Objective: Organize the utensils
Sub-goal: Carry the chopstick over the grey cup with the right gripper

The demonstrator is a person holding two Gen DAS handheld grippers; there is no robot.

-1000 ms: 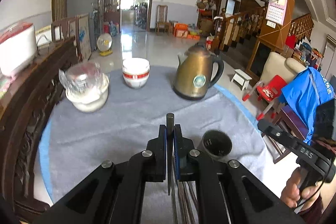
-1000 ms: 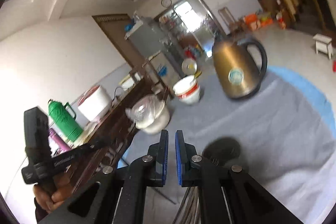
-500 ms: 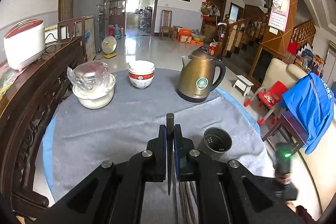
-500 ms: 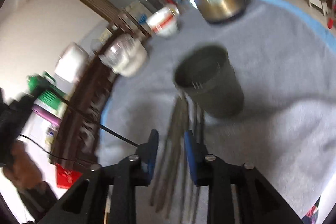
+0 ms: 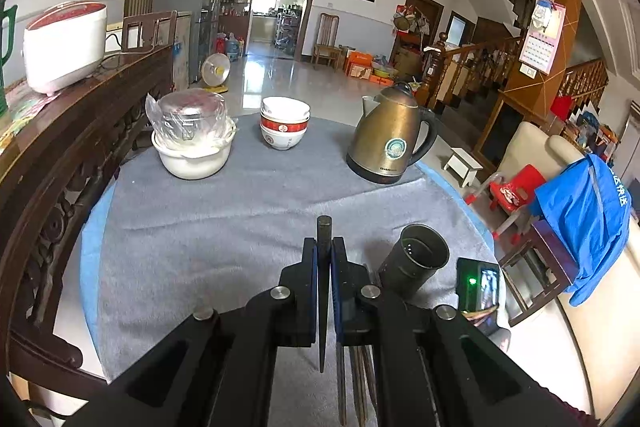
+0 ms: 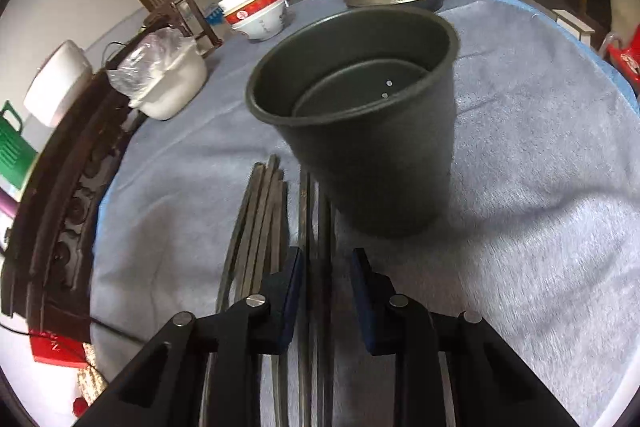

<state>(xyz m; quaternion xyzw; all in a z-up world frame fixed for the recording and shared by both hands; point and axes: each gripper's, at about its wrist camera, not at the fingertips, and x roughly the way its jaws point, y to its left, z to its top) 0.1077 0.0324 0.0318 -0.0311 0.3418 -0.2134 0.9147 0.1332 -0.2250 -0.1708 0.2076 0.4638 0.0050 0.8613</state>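
Observation:
My left gripper [image 5: 323, 251] is shut on a dark chopstick [image 5: 323, 239], held above the grey cloth. A dark utensil cup [image 5: 416, 263] stands just right of it, and it fills the right wrist view [image 6: 360, 115], empty inside. Several dark chopsticks [image 6: 260, 219] lie on the cloth in front of the cup. My right gripper [image 6: 326, 259] is open and low over them, its fingers on either side of two chopsticks [image 6: 316, 227]. More chopsticks [image 5: 360, 379] show under the left gripper.
A brass kettle [image 5: 390, 139], stacked bowls [image 5: 284, 123] and a white pot with a plastic-wrapped lid [image 5: 192, 143] stand at the table's far side. A dark wooden sideboard [image 5: 60, 147] runs along the left edge. The grey cloth [image 6: 540, 187] covers the round table.
My right gripper has swung down toward the cup and chopsticks and opened wider. The left gripper keeps hold of its chopstick and has risen slightly.

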